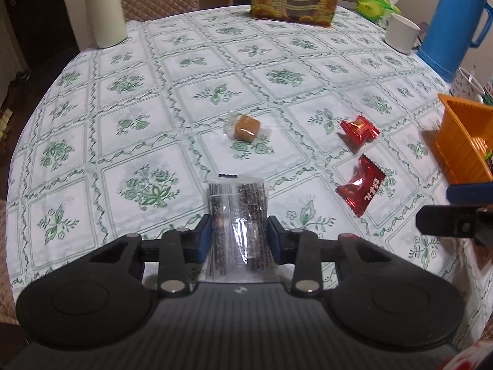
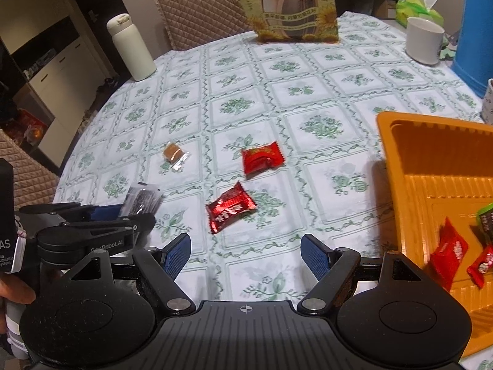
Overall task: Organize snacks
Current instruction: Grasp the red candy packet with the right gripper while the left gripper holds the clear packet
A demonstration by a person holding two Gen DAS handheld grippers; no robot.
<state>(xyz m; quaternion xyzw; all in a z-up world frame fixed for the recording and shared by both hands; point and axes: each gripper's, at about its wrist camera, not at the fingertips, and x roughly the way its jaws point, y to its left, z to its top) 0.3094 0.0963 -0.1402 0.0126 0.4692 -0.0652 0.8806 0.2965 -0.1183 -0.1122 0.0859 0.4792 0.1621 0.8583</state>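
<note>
Left hand-held gripper is clamping a dark seaweed-style snack pack, blue pads pressing both its sides, pack standing up off the worktop. Right hand-held gripper is hanging wide apart, nothing between its fingers, just left of the orange tray.

Relative to the tray: two red wrapped candies are lying loose to its left (one behind the other), a brown caramel in clear wrap further left still. Inside the tray, a few red packets are sitting in the near corner. Sunflower seed bag is standing well behind the tray, white mug beside it.
</note>
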